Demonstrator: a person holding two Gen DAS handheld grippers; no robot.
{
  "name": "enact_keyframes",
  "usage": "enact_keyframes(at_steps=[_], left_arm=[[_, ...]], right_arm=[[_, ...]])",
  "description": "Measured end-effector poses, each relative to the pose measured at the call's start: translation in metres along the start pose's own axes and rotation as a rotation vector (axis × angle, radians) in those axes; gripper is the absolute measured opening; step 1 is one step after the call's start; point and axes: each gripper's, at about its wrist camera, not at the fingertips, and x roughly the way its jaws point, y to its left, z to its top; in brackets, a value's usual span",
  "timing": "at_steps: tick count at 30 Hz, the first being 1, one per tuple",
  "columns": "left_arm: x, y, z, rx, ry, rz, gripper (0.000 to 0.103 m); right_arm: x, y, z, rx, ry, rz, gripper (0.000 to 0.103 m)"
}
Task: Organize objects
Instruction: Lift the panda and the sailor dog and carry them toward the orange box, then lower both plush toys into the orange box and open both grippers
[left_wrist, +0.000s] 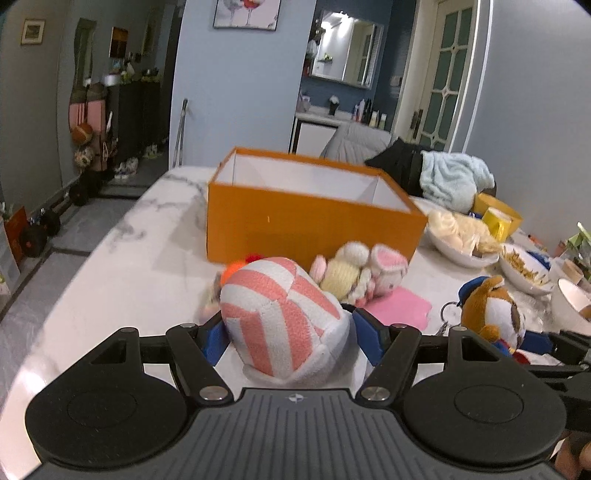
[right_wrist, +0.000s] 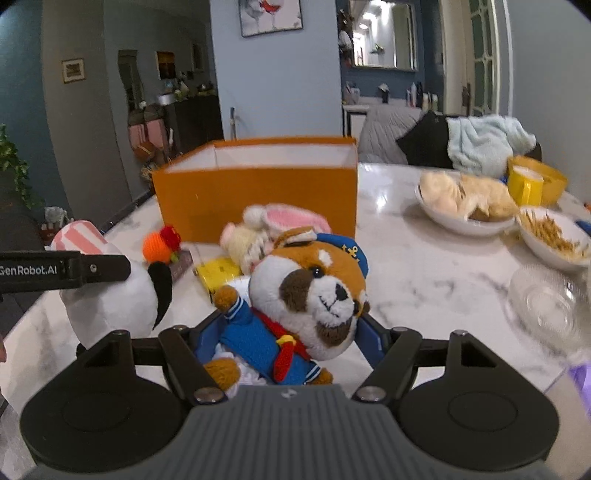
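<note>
The striped plush toy (left_wrist: 284, 314) and sailor plush toy (right_wrist: 306, 295) look fuzzy cloth. Behind them, the orange box (left_wrist: 310, 225) looks matt cardboard. The table (right_wrist: 424, 266) looks glossy marble.

The left tongs (left_wrist: 286, 341) are clamped on a striped plush toy (left_wrist: 280, 317). The right tongs (right_wrist: 291, 343) grip a sailor plush (right_wrist: 295, 310), angled downward.

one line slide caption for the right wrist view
Right claw shut on a brown plush dog in blue sailor suit, facing the open orange cardboard box on the white marble table.
</note>
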Motion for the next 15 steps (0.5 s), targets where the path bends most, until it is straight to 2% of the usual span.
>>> enact_keyframes(at_steps=[6, 15], left_arm=[[-0.004, -0.003, 0.024, 0.019, -0.055, -0.011, 0.078], [0.007, -0.007, 0.073, 0.028, -0.153, -0.04, 0.078]], right_arm=[[-0.008, 0.003, 0.031, -0.047, -0.062, 0.001, 0.075], [0.006, 0.006, 0.092, -0.091, -0.143, 0.017, 0.075]])
